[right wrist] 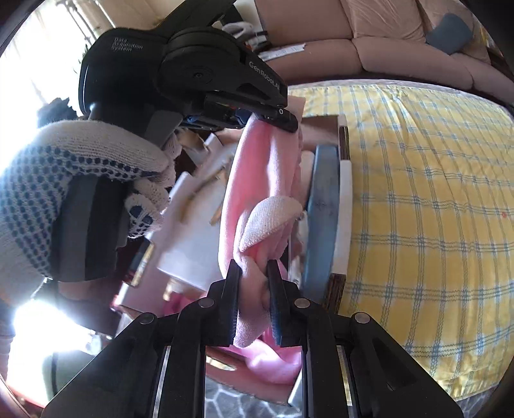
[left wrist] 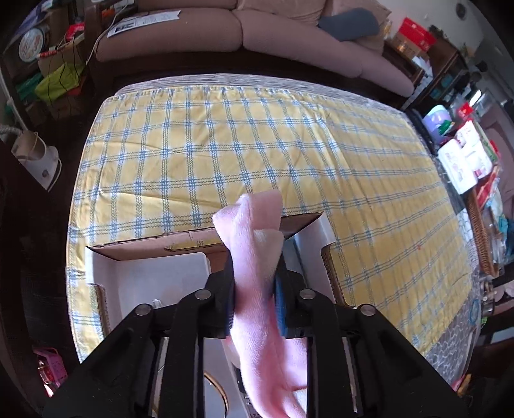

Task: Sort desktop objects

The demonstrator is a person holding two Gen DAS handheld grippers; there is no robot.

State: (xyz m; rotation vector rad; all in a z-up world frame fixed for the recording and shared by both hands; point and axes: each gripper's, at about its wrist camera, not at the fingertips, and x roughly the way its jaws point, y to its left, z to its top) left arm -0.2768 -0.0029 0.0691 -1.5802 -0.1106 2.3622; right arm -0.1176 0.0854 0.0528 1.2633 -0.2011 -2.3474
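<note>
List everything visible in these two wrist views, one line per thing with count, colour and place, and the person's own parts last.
pink cloth: one, pink with a cream underside, stretched over the box between both grippers
cardboard box: one, brown with white inner panels, open, on the near part of the table
blue-grey disc: one, standing on edge along the box's right wall
checked tablecloth: one, yellow with blue lines, covering the table
sofa: one, dusty pink, behind the table
left gripper: black, shut on the cloth
right gripper: black, shut on the cloth
gloved hand: one, white knit with blue dots, holding the left gripper
</note>
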